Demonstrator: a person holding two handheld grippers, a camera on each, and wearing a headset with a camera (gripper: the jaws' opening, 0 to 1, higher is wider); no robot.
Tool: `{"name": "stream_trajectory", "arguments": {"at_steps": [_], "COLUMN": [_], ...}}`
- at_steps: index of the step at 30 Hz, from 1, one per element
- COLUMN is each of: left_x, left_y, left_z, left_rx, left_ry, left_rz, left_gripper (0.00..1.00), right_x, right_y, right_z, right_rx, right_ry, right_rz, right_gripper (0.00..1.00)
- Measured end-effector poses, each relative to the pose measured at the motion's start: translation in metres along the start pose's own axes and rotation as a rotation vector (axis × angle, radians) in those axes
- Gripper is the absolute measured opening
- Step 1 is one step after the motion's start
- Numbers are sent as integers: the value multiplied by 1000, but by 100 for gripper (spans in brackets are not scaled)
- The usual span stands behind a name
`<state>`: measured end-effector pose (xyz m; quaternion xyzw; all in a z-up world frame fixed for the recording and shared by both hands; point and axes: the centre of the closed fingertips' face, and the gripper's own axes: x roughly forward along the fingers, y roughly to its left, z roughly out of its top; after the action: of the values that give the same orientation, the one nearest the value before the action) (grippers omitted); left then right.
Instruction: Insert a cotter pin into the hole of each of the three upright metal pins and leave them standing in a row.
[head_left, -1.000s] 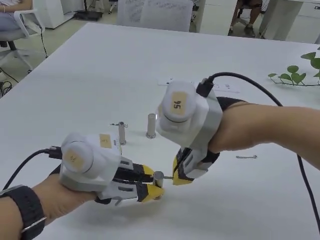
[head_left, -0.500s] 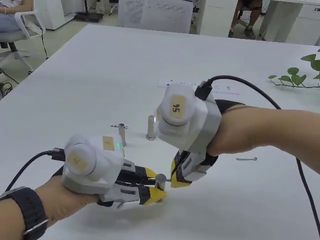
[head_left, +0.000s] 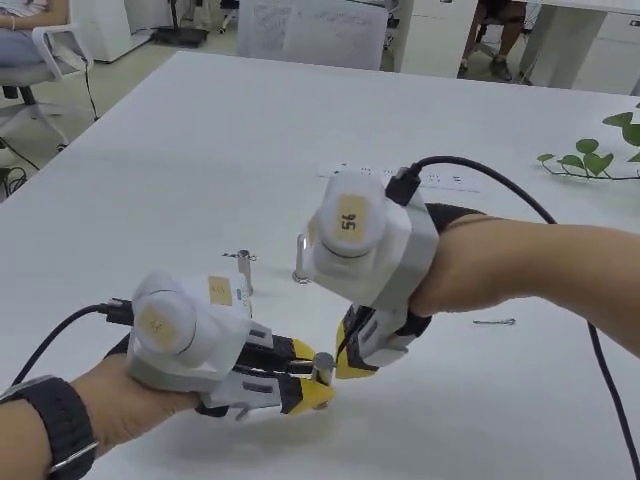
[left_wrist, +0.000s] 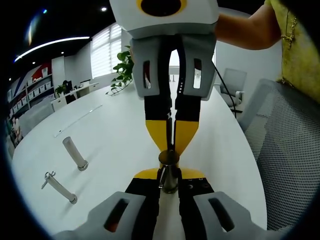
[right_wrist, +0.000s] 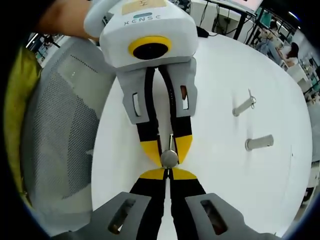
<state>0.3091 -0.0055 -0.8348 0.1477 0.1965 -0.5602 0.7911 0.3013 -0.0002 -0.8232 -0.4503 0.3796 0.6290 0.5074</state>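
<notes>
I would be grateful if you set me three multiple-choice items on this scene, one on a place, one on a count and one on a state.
1. The loose cotter pin lies: A) on the table B) in a tray C) on a chair
2. Pins standing free of the grippers: A) one B) two C) four
3. The left hand-held gripper is: A) open B) shut on a metal pin C) shut on a leaf
Answers: 1 A, it rests on the bare white top; 2 B, a fitted pin and a bare pin stand farther back; 3 B, its jaws clamp that pin.
</notes>
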Motion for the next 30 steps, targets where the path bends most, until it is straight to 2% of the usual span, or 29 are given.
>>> {"name": "stream_trajectory", "arguments": {"at_steps": [15,18,23,30], "left_x": [1,1,1,0], "left_y": [0,0,1,0], "left_z": [-1,-1,-1,-2], "left_rx": [1,-1,-1,-1], "left_ry": [0,-1,-3,-4], "left_rz": [-4,-4,-4,-4], "left_gripper": [11,11,11,11], "right_x": [0,1,1,1], "right_y": [0,3,2,4], "right_z": [-2,0,-1,-5], "right_rx": [-14,-19,-20,-6], "right_ry": [-13,-27,-31,-53], "right_rz": [12,20,11,11], "right_gripper": [4,11,11,18]}}
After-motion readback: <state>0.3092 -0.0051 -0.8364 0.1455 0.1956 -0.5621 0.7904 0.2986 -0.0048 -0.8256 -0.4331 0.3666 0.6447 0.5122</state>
